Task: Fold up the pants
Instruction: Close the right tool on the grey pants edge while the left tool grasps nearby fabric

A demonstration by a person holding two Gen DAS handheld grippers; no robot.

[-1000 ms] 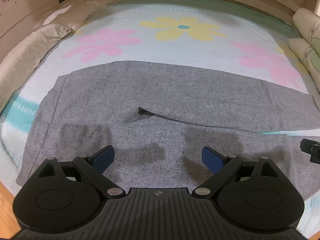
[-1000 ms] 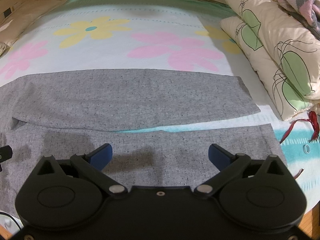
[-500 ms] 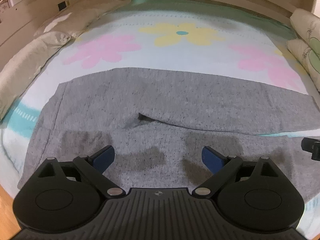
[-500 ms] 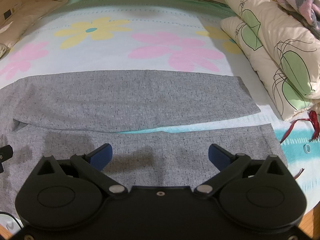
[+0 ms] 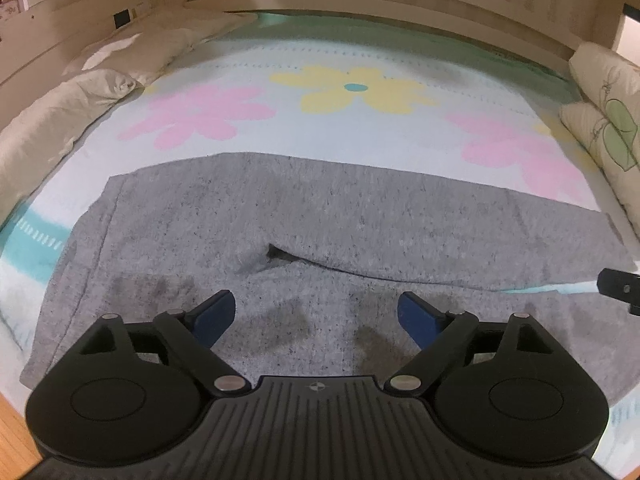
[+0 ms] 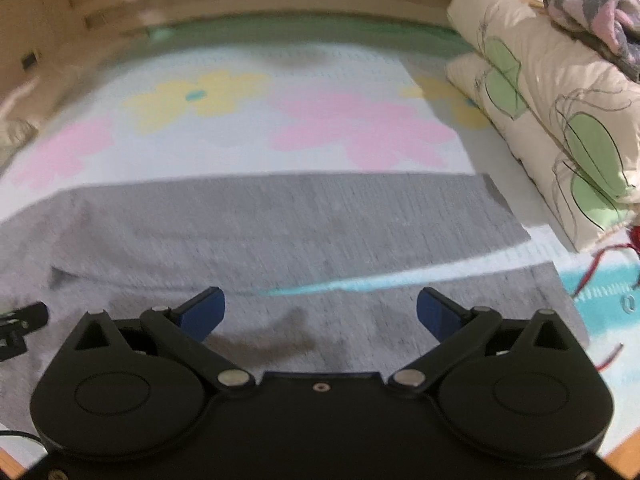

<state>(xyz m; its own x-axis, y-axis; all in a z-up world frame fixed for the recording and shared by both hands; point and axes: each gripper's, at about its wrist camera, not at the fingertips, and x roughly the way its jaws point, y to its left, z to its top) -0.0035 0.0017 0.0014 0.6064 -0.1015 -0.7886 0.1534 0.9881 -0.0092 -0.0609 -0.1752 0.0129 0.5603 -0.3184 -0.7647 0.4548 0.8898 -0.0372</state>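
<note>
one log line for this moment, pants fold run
stage: pre-grasp | pants: grey, flat on bed, legs apart, unfolded | left gripper: open, jaws just closing slightly, nothing gripped | right gripper: open, empty, above near leg

One pair of grey pants (image 5: pixel 360 216) lies on one bed (image 5: pixel 360 52), its two legs running right. Two leaf-print pillows (image 6: pixel 560 120) are stacked far right; one cream quilt (image 5: pixel 60 116) lies left. Two grippers: left gripper (image 5: pixel 316 316), right gripper (image 6: pixel 320 314).

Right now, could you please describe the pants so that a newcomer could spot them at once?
Look at the flowered bedsheet. Nearest its front edge lie the gray pants, spread flat with both legs running toward the leaf-print pillows. They are the only plain speckled gray fabric there.
</note>
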